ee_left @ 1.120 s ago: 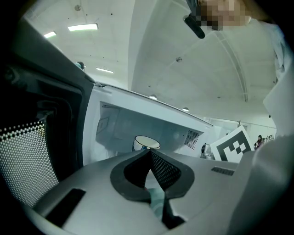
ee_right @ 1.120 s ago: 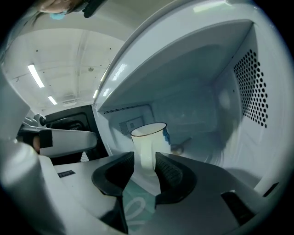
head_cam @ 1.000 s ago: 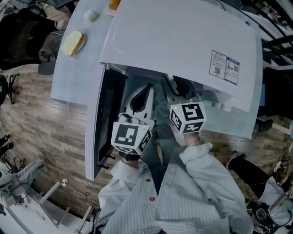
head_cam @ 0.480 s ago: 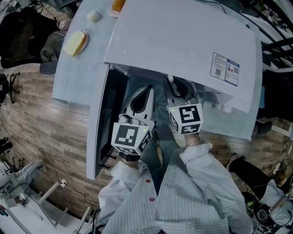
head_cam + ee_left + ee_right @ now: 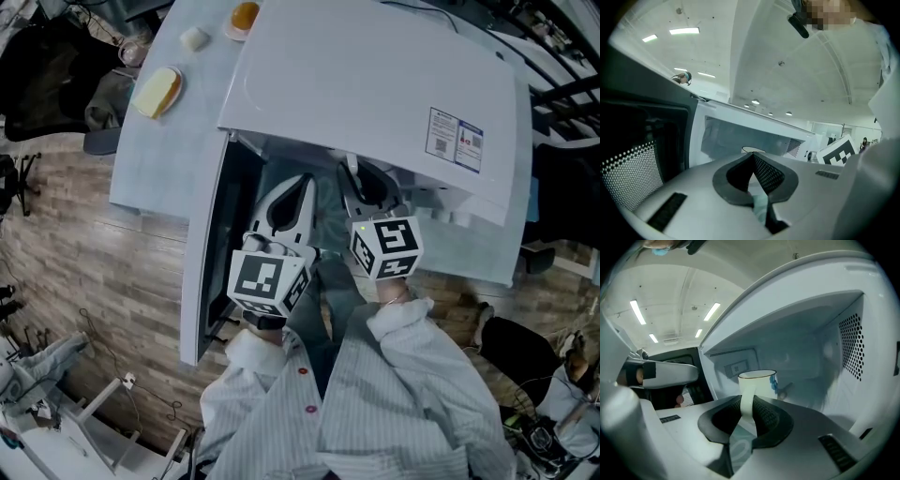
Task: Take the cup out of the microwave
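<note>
A white cup [image 5: 757,382] with a blue mark on its side stands inside the open white microwave [image 5: 375,94]. My right gripper [image 5: 747,405] reaches into the cavity, and its jaws are shut on the cup's handle [image 5: 746,399], with the pads pressing on both sides of it. In the head view the right gripper [image 5: 362,185] goes under the microwave's top, which hides the cup. My left gripper [image 5: 753,161] is shut with nothing between its pads. It hangs beside the right one at the cavity's mouth [image 5: 292,194], close to the open door [image 5: 202,253].
The door stands swung out to the left, its dark perforated window [image 5: 633,168] close beside my left gripper. On the pale table left of the microwave lie a yellow slice [image 5: 157,89], a small white piece [image 5: 194,37] and an orange item [image 5: 244,16]. Wooden floor lies below.
Both grippers stay where they were at the microwave's mouth. Only the head view has shifted a little.
</note>
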Demonstrator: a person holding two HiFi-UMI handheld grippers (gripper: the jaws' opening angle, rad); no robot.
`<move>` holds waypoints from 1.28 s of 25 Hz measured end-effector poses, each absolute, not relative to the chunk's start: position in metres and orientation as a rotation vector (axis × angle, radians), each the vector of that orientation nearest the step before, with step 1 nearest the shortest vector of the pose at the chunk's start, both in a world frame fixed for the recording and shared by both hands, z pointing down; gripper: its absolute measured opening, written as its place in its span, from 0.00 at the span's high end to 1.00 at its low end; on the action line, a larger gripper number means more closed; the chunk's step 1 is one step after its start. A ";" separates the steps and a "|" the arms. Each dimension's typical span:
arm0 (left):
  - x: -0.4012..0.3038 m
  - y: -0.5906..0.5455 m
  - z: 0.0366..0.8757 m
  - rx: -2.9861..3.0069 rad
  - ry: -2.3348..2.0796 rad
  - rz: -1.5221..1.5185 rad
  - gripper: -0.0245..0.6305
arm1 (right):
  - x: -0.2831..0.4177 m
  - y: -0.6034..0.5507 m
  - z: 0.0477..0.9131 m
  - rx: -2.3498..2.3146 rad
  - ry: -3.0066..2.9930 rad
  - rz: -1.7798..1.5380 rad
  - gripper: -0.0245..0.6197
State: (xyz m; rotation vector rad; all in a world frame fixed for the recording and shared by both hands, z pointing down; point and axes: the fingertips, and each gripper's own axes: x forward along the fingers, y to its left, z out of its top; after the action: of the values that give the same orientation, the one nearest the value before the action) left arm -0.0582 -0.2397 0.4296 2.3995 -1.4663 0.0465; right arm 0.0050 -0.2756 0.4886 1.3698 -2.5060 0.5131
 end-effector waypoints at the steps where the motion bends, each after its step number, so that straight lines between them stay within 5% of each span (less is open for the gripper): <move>1: -0.058 -0.239 0.428 2.403 -1.465 0.045 0.95 | 0.005 -0.275 0.487 1.373 -2.509 0.523 0.83; 32: -0.058 -0.212 0.358 2.478 -1.411 -0.037 0.95 | -0.001 -0.209 0.420 1.313 -2.608 0.740 0.83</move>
State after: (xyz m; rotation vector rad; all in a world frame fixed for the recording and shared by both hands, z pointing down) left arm -0.0580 -0.2123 0.3584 2.4775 -1.4107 -0.0370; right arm -0.0013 -0.2088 0.4205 1.3131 -2.6082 0.7403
